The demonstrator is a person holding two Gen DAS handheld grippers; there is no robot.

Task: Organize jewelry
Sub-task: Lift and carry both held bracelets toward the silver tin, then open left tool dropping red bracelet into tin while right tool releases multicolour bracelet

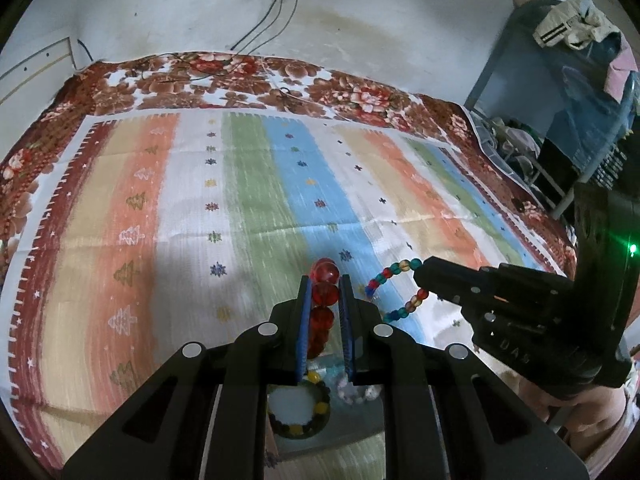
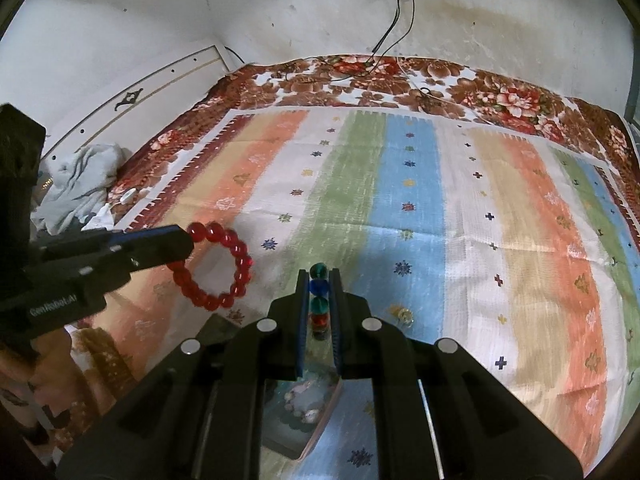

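My left gripper (image 1: 325, 280) is shut on a red bead bracelet (image 1: 323, 294) and holds it above the striped cloth; the bracelet also shows as a full ring in the right wrist view (image 2: 218, 266). My right gripper (image 2: 319, 274) is shut on a multicoloured bead bracelet (image 2: 319, 286), which hangs from its tip in the left wrist view (image 1: 394, 292). Below the left gripper a tray (image 1: 352, 420) holds a dark-and-yellow bead bracelet (image 1: 300, 408) and a pale bracelet (image 1: 356, 392). In the right wrist view the tray (image 2: 320, 428) shows a pale bracelet (image 2: 304, 402).
A striped cloth (image 1: 240, 200) covers a floral bedspread (image 1: 224, 76). A small clear bead or ring (image 2: 405, 315) lies on the cloth. Crumpled grey cloth (image 2: 80, 184) lies at the bed's left edge. Cables (image 1: 264, 28) run down the wall. A metal rack (image 1: 560, 100) stands on the right.
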